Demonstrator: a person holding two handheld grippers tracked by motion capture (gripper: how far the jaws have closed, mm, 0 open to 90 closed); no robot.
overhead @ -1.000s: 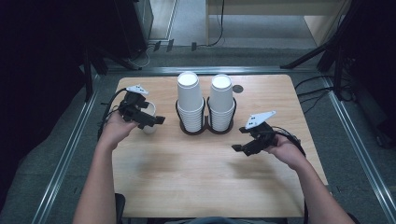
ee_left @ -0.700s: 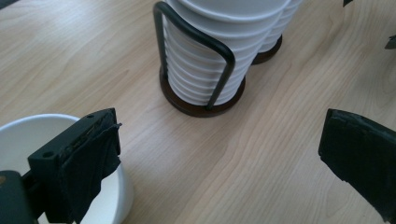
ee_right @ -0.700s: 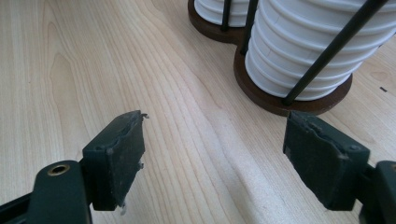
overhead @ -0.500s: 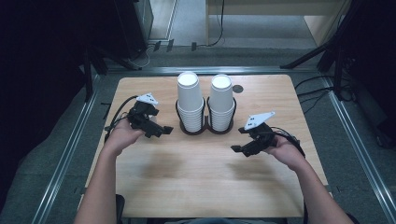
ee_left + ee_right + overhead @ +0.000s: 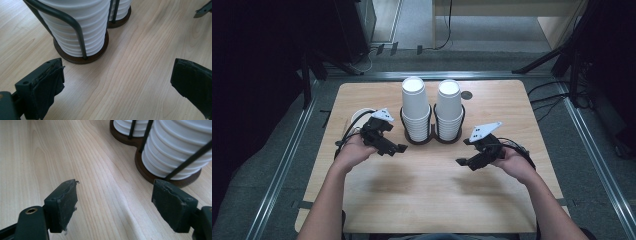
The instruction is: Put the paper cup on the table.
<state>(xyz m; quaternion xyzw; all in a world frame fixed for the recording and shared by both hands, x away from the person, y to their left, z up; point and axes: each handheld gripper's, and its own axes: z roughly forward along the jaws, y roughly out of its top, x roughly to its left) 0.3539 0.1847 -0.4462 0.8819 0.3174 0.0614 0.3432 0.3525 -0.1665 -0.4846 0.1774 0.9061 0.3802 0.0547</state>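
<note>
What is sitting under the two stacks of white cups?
A dark round-based holder with black wire uprights carries both cup stacks. The base tops beneath the cups are covered.

Table (image 5: 422, 200): light wood, on metal frame.
Floor (image 5: 492, 60): grey carpet, cables laid.
Surroundings: dark.

Bright overhead light, dark surroundings.

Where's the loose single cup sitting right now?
In the high view, the single cup stands on the table's left side, behind the left gripper and left of the cup holder.
</note>
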